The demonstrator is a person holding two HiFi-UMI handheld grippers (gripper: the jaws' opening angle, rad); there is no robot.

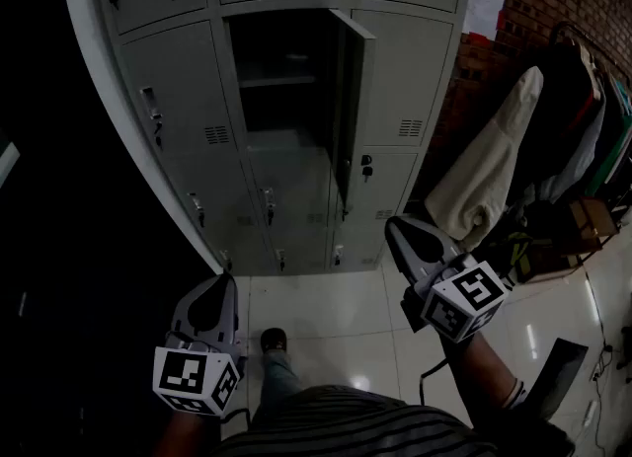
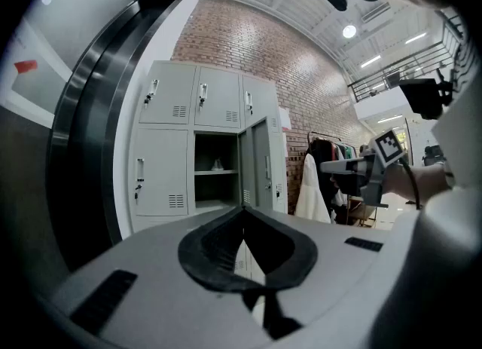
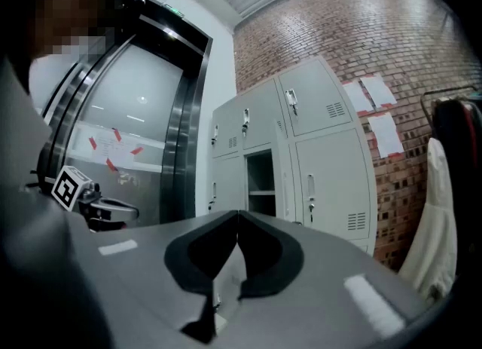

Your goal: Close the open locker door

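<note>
Open grey metal locker door (image 1: 352, 100) stands ajar in middle column of grey locker bank (image 1: 178, 80). Left hand-held gripper (image 1: 227, 279) and right hand-held gripper (image 1: 392, 224): jaws together, empty, apart from door.

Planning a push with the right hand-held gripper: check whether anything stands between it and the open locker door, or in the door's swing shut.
Nothing visible does. Only air lies between the right hand-held gripper and the open locker door, and the door's arc to its compartment looks free.
</note>
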